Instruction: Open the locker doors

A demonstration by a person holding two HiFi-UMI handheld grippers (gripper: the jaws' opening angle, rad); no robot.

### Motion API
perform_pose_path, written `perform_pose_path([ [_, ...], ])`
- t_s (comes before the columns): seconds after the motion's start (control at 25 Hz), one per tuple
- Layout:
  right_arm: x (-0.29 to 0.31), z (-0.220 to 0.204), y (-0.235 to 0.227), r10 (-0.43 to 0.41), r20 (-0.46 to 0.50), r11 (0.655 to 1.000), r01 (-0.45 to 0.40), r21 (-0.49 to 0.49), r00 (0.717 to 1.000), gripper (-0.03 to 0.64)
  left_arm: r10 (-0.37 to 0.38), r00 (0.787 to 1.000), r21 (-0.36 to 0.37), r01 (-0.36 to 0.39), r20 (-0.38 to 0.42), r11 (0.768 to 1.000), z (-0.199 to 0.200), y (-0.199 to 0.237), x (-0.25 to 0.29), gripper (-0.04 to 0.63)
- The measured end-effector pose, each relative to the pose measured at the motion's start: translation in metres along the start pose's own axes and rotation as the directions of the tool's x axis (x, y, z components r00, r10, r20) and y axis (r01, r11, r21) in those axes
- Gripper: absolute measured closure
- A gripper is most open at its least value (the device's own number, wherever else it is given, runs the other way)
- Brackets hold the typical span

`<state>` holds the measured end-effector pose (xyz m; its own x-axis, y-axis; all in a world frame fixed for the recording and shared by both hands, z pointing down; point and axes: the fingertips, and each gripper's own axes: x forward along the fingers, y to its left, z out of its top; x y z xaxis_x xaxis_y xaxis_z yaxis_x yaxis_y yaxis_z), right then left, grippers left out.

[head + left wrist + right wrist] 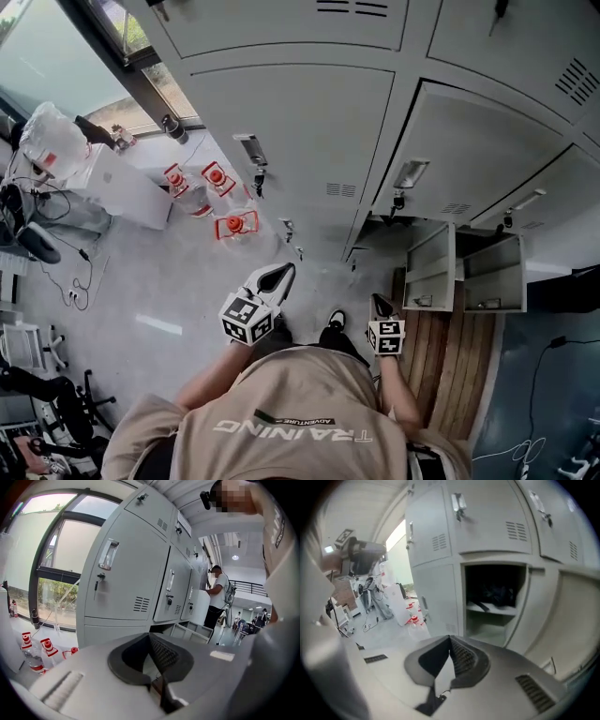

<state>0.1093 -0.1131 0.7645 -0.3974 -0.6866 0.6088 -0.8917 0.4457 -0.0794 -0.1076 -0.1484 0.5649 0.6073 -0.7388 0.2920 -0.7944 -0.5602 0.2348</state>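
**Lockers** (309,122): pale grey sheet metal, stacked in tiers along the wall beside a window (51,550).
- Each door carries a recessed bright pull, a small key lock beneath it, and a block of louvred vents low on the panel.
- Most doors sit closed and flush, including the nearest closed door (124,573).
- Two bottom-tier open doors (433,265) are swung out above the wooden floor strip (441,375), towards the right end of the row.
- One open compartment (494,597) shows a pale shelf (492,611) with something dark above it, too dim to identify.

**Left gripper** (277,277): held low in front of the person, facing the closed doors. The fingers are pinched tip to tip with nothing between them.

**Right gripper** (380,305): its fingers also meet at the tips and are empty. It points at the open compartment and is apart from it.

**Also present:**
- Clear bottles with red caps (217,178) stand on the grey floor near the lockers' foot.
- A second person (218,595) stands further down the row.
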Motion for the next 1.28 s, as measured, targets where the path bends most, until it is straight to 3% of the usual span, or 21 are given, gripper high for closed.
perform_pose_path([
  [0.2,-0.004,0.107,0.064,0.081,0.189,0.996,-0.071,-0.061,0.979,0.606,0.000,0.997,0.041,-0.002,0.072,0.999,0.021,0.036,-0.032,0.589],
  [0.44,-0.028,0.224,0.158,0.081,0.393,0.993,-0.039,-0.113,0.916,0.606,-0.032,0.993,0.110,0.019,0.114,0.994,0.049,0.086,-0.080,0.589],
  [0.92,-0.037,0.303,0.273,0.106,0.501,0.988,-0.035,-0.149,0.859,0.604,-0.124,0.982,0.195,0.094,0.146,0.976,0.080,0.137,-0.127,0.589],
  [1.28,-0.048,0.361,0.279,0.081,0.521,0.979,0.029,-0.200,0.850,0.604,-0.171,0.959,0.161,0.135,0.228,0.978,0.119,0.135,-0.124,0.588],
])
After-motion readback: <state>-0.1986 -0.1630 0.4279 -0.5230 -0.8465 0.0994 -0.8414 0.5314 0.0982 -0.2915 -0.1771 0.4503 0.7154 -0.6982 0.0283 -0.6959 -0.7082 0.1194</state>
